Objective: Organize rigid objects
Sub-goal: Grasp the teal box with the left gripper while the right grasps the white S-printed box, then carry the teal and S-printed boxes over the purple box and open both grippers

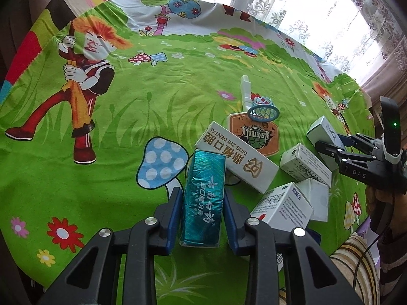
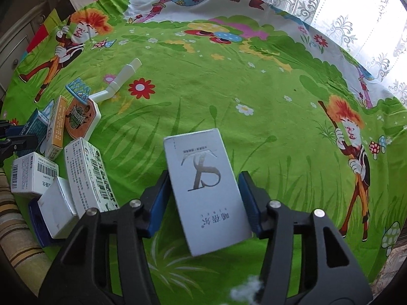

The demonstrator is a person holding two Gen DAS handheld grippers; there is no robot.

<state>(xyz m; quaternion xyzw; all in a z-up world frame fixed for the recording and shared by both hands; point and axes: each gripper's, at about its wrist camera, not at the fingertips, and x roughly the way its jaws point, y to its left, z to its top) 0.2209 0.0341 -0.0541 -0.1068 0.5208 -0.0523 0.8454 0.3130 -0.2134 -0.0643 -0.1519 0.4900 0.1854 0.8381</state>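
Observation:
My left gripper (image 1: 203,203) is shut on a shiny teal box (image 1: 203,198), held above the cloth. My right gripper (image 2: 203,193) is shut on a grey-white box (image 2: 203,188) with a silver logo, and it also shows at the right of the left wrist view (image 1: 328,147). Beside the teal box lie a long white dental box (image 1: 239,157), a toy basketball hoop (image 1: 257,127) with a blue net, and several small white boxes (image 1: 285,206). In the right wrist view the same pile sits at the left: the hoop (image 2: 81,119), an orange box (image 2: 57,127) and white boxes (image 2: 86,175).
The round table carries a green cartoon cloth (image 1: 127,127) with open cloth across the middle and far side (image 2: 229,89). Lace curtains (image 1: 330,12) hang behind. A striped cushion (image 1: 356,267) sits by the near table edge.

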